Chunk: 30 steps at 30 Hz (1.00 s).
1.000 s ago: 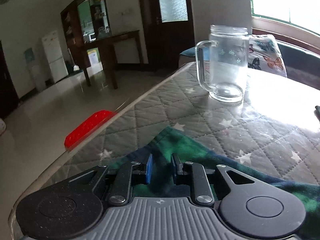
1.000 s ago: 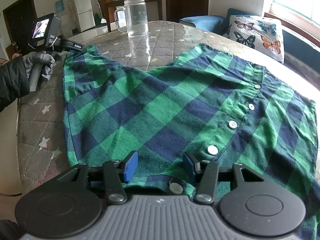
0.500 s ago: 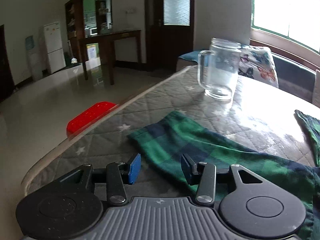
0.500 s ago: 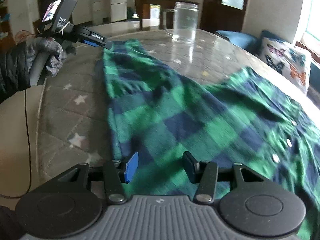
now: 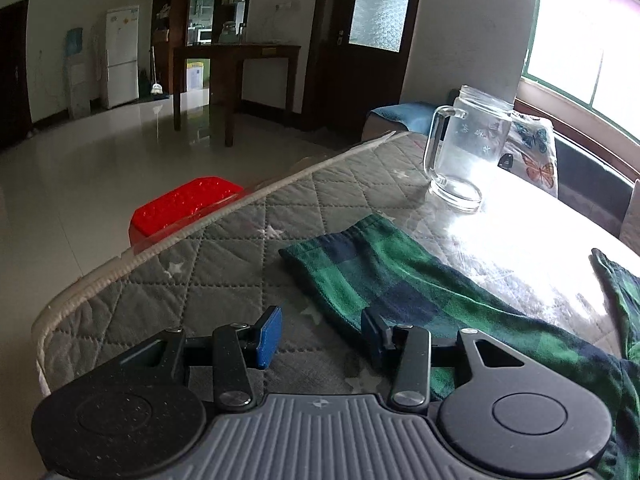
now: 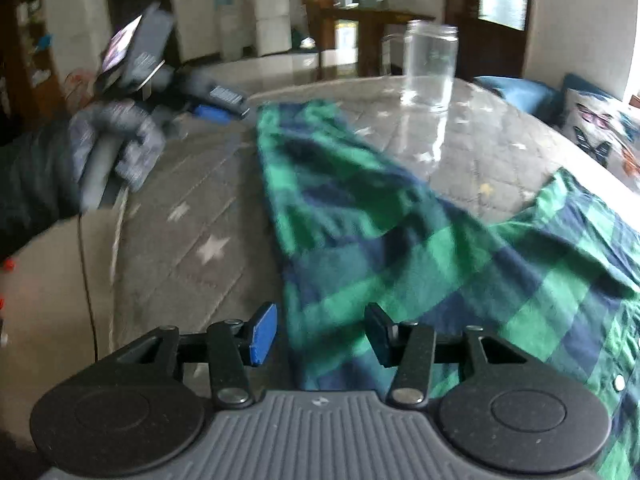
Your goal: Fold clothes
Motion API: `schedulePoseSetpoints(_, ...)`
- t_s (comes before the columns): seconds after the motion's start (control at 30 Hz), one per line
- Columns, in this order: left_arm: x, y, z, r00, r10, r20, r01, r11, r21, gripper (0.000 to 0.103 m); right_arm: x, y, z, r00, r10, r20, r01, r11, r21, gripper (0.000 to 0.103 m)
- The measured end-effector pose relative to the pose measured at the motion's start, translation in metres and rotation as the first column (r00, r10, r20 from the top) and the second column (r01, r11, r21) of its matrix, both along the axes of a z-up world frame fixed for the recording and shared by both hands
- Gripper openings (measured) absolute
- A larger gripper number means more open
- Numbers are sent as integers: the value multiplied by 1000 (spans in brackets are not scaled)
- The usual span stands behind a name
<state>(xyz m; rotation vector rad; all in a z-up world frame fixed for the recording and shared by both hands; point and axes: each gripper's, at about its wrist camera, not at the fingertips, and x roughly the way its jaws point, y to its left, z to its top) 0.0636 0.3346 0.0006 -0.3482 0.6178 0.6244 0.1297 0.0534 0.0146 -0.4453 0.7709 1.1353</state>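
Note:
A green and navy plaid shirt (image 6: 420,240) lies spread on the quilted grey table (image 6: 188,216). Its sleeve (image 5: 360,268) stretches toward the table's near-left edge. My left gripper (image 5: 318,334) is open and empty, hovering just behind the sleeve's cuff end. My right gripper (image 6: 320,334) is open and empty over the shirt's left edge. The left gripper also shows in the right wrist view (image 6: 216,108), held by a gloved hand (image 6: 108,140) to the left of the sleeve.
A clear glass mug (image 5: 464,152) stands on the table beyond the sleeve; it also shows in the right wrist view (image 6: 430,66). A red stool (image 5: 184,208) sits on the floor past the table edge. A butterfly cushion (image 5: 532,152) lies at the far right.
My left gripper opened, let go of the sleeve and pulled back from it. My right gripper slid left along the shirt to its left edge, still open.

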Motion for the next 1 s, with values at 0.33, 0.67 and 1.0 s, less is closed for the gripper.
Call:
schedulePoseSetpoints(0.33,13,17,-5,999,49,21,-49,999,-24,44,-15,9,0,998,67,-10,-67,998,-4,49)
schedulePoseSetpoints(0.67,36,32,-4,997,76,28,-75,997,-34,3,-9,-18,21,1000,-5,3,5,1000,28,49)
schedulePoseSetpoints(1.0,17,-69,65,944,-222,242,228,974,4,3,20,-87,41,974,-213,-81,220,971,95,49)
